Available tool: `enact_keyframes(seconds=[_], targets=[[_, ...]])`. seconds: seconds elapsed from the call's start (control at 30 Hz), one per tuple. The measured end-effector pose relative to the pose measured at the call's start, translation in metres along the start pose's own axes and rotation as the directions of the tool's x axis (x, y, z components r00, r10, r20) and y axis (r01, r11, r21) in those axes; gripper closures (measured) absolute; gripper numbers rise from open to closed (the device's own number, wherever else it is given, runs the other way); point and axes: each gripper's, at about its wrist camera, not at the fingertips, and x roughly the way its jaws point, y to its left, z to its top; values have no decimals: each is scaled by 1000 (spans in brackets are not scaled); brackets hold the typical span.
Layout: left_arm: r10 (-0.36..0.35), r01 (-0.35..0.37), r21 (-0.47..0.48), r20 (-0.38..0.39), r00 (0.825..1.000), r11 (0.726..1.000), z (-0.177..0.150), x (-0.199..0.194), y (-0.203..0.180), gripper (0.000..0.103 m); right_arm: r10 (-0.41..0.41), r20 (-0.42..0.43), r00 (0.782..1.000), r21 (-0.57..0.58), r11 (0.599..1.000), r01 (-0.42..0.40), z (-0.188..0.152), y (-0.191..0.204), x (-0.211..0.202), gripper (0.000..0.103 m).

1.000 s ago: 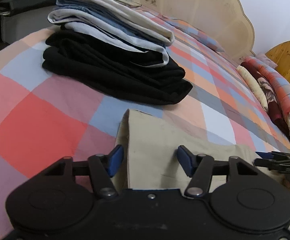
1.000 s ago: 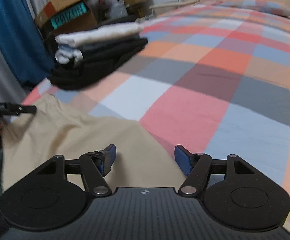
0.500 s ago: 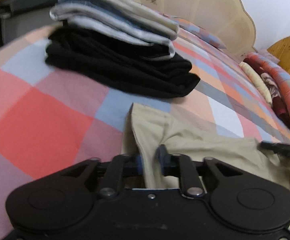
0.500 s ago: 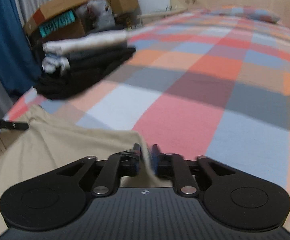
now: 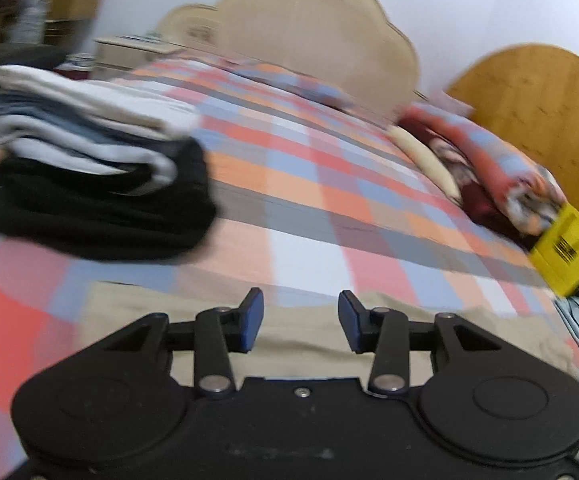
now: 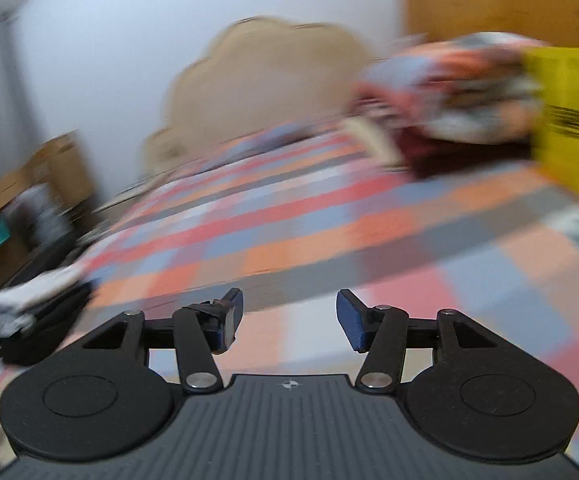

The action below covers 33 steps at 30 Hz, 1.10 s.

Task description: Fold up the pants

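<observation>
The beige pants [image 5: 301,336] lie flat on the checked bedspread [image 5: 329,216], stretching left to right under my left gripper [image 5: 300,320]. The left gripper is open and empty just above the cloth. My right gripper [image 6: 287,316] is open and empty above the bedspread [image 6: 329,240]. The pants do not show in the right wrist view. Both views are blurred by motion.
A stack of folded clothes [image 5: 89,176] stands on the bed at the left; it also shows in the right wrist view [image 6: 29,312]. Rolled blankets [image 5: 489,168] and a yellow box [image 5: 567,256] lie at the right. A headboard [image 5: 309,32] is at the far end.
Both grippers were shut on the pants' edge half a second ago and have since opened and let go. Both have swung right, and the right one has lifted off the pants.
</observation>
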Motion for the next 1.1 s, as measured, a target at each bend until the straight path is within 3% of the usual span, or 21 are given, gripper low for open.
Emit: enact_keyframes(seconds=[0.1,0.23,0.47,0.63,0.67,0.7,0.73,0.83,0.93,1.1], targets=[[-55,56,22,-65,996,998,-11,33,-26,64,-155,-6,988,93,984,155,-15,-44,-22,14],[-80,92,75,-148,986,993,-29,73,-61,64,-261,-67,963,193,944,269,-42,-80,-30,16],[-59,83,129,-178,982,988,-37,118,-93,64,-245,-148,958,284,917,278,-74,-107,-10,24],[-31,60,165,-174,984,985,-35,140,-108,62,-243,-145,959,300,913,277,-81,-106,10,33],[-21,51,168,-173,985,984,-35,145,-110,62,-251,-140,958,300,911,282,-81,-105,15,41],[-13,42,162,-177,984,986,-36,151,-110,62,-261,-130,957,295,911,288,-80,-104,13,79],[-7,36,151,-182,983,988,-33,157,-108,62,-273,-121,954,280,913,296,-78,-100,15,99],[0,25,134,-184,983,991,-32,160,-103,62,-272,-35,962,235,933,273,-70,-84,-7,100],[13,12,141,-178,984,990,-33,160,-101,62,-314,1,950,223,926,306,-66,-83,-35,101],[34,-6,156,-180,983,988,-36,164,-101,62,-343,-112,933,255,897,360,-89,-108,-35,100]])
